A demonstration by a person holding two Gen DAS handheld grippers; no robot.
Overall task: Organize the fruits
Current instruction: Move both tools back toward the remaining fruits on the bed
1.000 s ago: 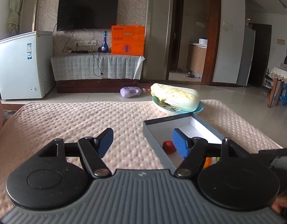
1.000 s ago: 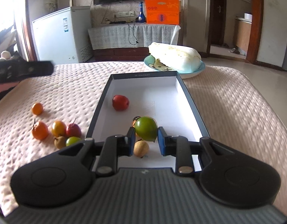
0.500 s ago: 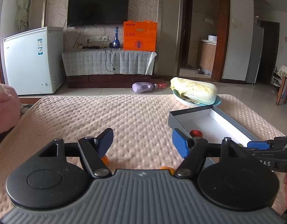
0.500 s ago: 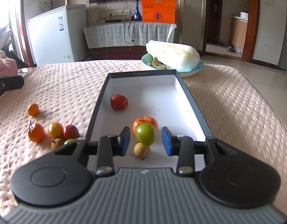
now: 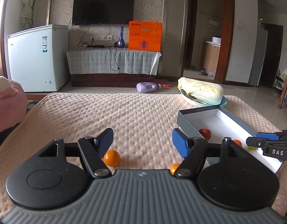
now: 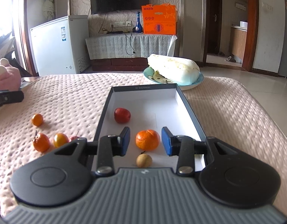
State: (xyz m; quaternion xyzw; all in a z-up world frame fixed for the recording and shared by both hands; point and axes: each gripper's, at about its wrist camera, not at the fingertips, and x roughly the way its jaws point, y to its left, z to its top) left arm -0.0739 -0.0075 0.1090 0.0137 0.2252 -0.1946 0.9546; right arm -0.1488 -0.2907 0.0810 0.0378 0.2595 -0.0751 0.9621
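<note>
A grey box with a white floor [image 6: 188, 112] lies on the pink cloth. In it are a red fruit [image 6: 122, 115], a tangerine [image 6: 147, 140] and a small brown fruit [image 6: 144, 160]. My right gripper [image 6: 145, 141] hangs open above the tangerine, touching nothing. The left wrist view shows a green fruit [image 5: 252, 147] in the box [image 5: 182, 118], under the right gripper's tip [image 5: 255, 141]. My left gripper [image 5: 142, 140] is open and empty over the cloth. A small orange [image 5: 111, 157] lies by its left finger [image 5: 106, 136], and another orange [image 5: 174, 169] peeks out below the right one.
Several loose fruits [image 6: 40, 142] lie on the cloth left of the box. A cabbage [image 6: 173, 71] on a blue plate [image 6: 197, 82] sits just beyond the box's far end. A pink plush [image 5: 7, 104] is at the left edge.
My right gripper opened and let go of the green fruit, which has dropped out of its view. My left gripper swung left, away from the box, to above the loose oranges.
</note>
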